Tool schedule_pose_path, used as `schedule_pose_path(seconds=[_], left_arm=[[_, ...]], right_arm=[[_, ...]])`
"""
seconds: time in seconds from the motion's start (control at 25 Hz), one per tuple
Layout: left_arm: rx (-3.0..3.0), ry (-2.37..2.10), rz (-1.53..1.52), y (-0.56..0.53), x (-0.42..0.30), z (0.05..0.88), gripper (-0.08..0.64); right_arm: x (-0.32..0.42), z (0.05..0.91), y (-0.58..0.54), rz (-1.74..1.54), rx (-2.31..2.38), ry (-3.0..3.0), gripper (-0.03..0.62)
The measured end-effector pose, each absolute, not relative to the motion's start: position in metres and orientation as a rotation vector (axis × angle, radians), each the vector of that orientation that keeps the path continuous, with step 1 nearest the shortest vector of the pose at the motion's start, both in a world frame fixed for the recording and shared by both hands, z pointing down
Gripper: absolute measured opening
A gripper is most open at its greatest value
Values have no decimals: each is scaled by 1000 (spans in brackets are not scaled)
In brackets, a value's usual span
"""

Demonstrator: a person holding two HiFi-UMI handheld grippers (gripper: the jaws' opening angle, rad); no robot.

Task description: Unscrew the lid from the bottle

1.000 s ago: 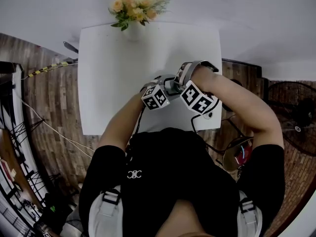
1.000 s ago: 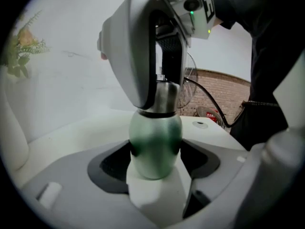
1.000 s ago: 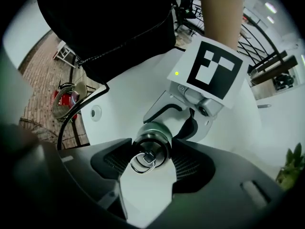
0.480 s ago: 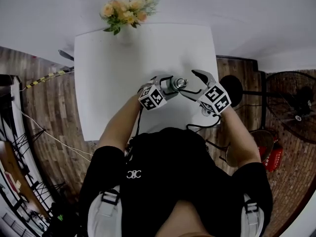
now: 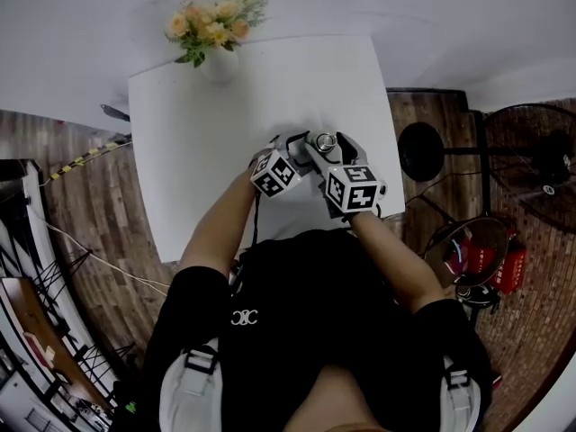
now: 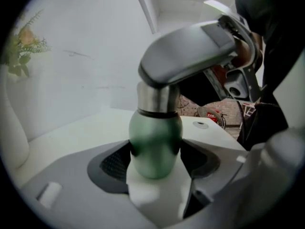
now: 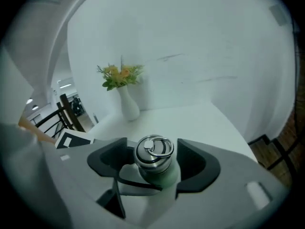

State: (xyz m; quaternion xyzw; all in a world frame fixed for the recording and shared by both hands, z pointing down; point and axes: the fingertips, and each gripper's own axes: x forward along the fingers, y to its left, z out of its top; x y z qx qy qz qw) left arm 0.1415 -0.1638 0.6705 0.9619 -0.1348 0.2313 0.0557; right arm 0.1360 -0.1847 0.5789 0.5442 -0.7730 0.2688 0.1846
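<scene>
Bottle (image 6: 155,144) upright, long axis vertical, steel lid (image 7: 153,152) on top; left gripper (image 6: 156,160) clamps the green body, right gripper (image 7: 153,162) just closing, jaws straddling the lid with gaps

I counted one counter (image 5: 198,151), one green bottle (image 6: 155,144) with one steel lid (image 7: 153,151), and two tongs: the left tongs (image 6: 155,163) and the right tongs (image 7: 153,165). Beyond the tongs stood one vase of flowers (image 5: 214,43), and off to their right one fan (image 5: 540,156).

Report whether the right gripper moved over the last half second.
Yes: the right gripper came in from the table's right edge to the bottle; its jaws, just closing, flank the lid.
</scene>
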Motion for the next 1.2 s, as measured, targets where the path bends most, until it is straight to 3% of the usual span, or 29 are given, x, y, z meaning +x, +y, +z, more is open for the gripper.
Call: schedule_pose_path(seconds=[0.04, 0.08, 0.56, 1.2], left_arm=[[2919, -412, 703, -164, 141, 671, 380], [2918, -414, 703, -164, 141, 671, 380], [2917, -408, 701, -164, 141, 671, 380], [2914, -417, 707, -164, 142, 670, 380]], right_arm=[[137, 579, -186, 754, 1579, -2132, 289], [138, 579, -186, 744, 1618, -2095, 268], [136, 581, -185, 741, 1546, -2117, 262], [114, 587, -171, 300, 112, -2269, 258]])
